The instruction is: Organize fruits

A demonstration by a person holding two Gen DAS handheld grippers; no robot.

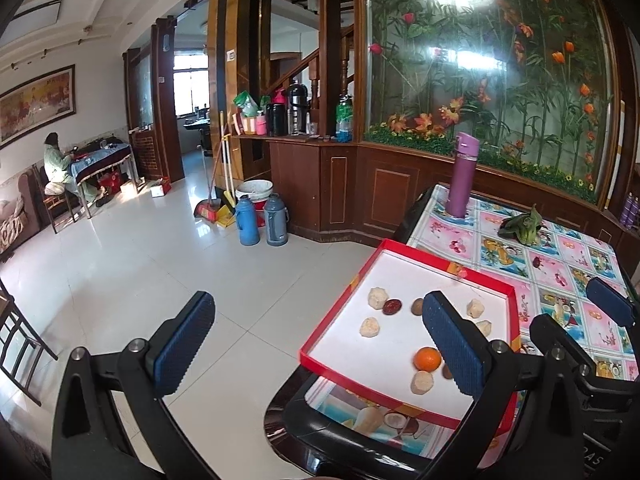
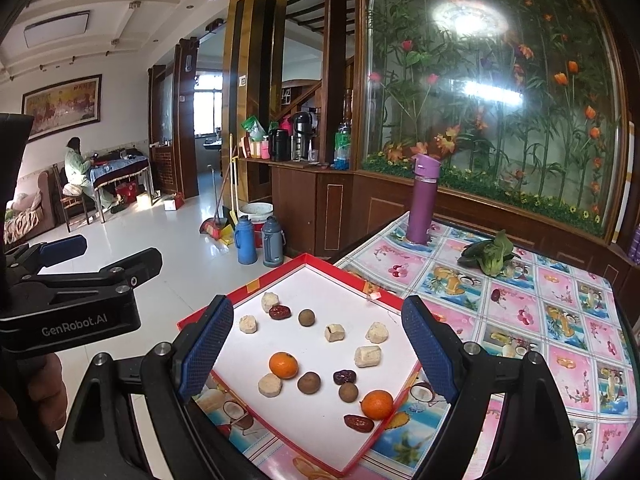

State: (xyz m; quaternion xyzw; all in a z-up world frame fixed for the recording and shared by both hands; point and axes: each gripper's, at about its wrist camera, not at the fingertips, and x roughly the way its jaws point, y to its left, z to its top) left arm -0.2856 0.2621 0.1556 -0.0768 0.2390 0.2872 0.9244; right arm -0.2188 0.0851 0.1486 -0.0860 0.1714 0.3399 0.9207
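Observation:
A red-rimmed white tray (image 2: 256, 285) lies on the table corner, overhanging the edge. It holds two oranges (image 2: 283, 365) (image 2: 377, 404), three red dates (image 2: 280, 312), three brown longans (image 2: 307, 317) and several pale chunks (image 2: 248, 324). My right gripper (image 2: 318, 320) is open and hovers over the tray's near side with nothing between its fingers. My left gripper (image 1: 320, 308) is open too. One finger is out over the floor, and the other (image 1: 452, 344) is above the tray beside an orange (image 1: 427, 359).
A purple bottle (image 2: 422, 200) and a green leafy vegetable (image 2: 490, 256) sit on the patterned tablecloth (image 2: 560, 320) behind the tray. One loose date (image 2: 495, 295) lies on the cloth. Tiled floor (image 1: 160, 260) lies left of the table, with thermoses (image 1: 247, 220) by the cabinet. A person sits far off.

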